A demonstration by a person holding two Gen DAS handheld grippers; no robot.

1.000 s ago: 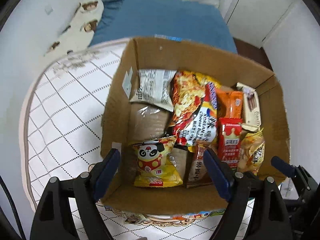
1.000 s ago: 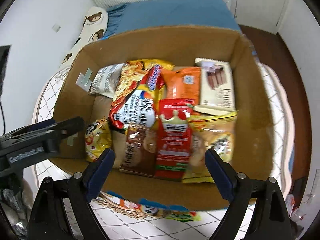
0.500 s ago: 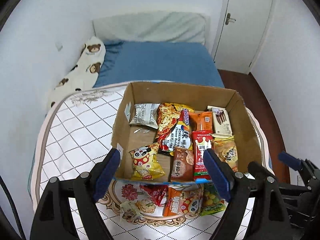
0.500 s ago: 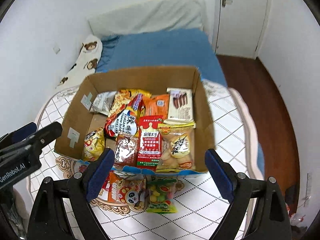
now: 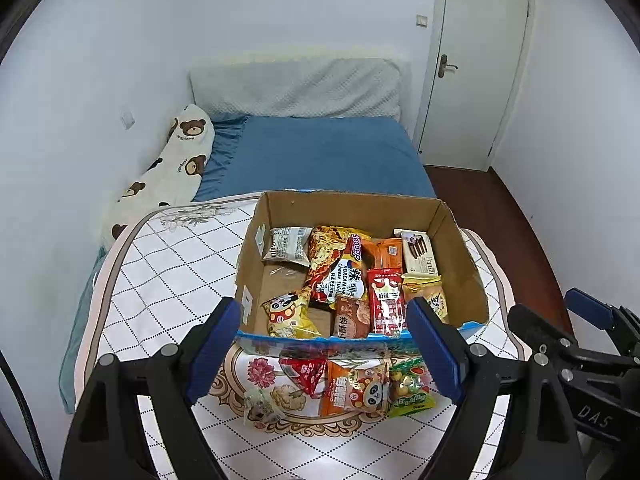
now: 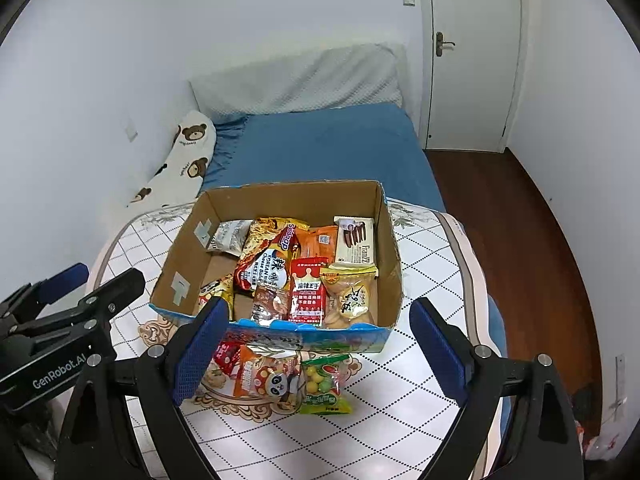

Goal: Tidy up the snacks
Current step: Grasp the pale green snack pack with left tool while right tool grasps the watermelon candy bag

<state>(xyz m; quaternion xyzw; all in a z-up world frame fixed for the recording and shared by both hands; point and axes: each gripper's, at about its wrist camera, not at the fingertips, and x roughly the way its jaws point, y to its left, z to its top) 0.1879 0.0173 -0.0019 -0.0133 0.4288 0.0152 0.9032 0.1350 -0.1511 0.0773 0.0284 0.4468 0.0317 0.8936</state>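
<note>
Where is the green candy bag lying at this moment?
In both views the green candy bag lies on the table outside the cardboard box, before its near wall, right of the orange panda packet.

White walls [image 5: 280,12], blue bed [image 5: 320,152], white door [image 5: 476,60], wood floor [image 6: 520,220]

Beyond my jaws stretches a bed with a blue sheet [image 5: 328,152], a pale grey headboard cushion [image 5: 296,88] standing against the far wall. Up to my left lies a long bear-print pillow [image 5: 172,164]. Off to my right a white door [image 5: 476,64] stands shut above dark wooden floor [image 6: 516,232].
</note>
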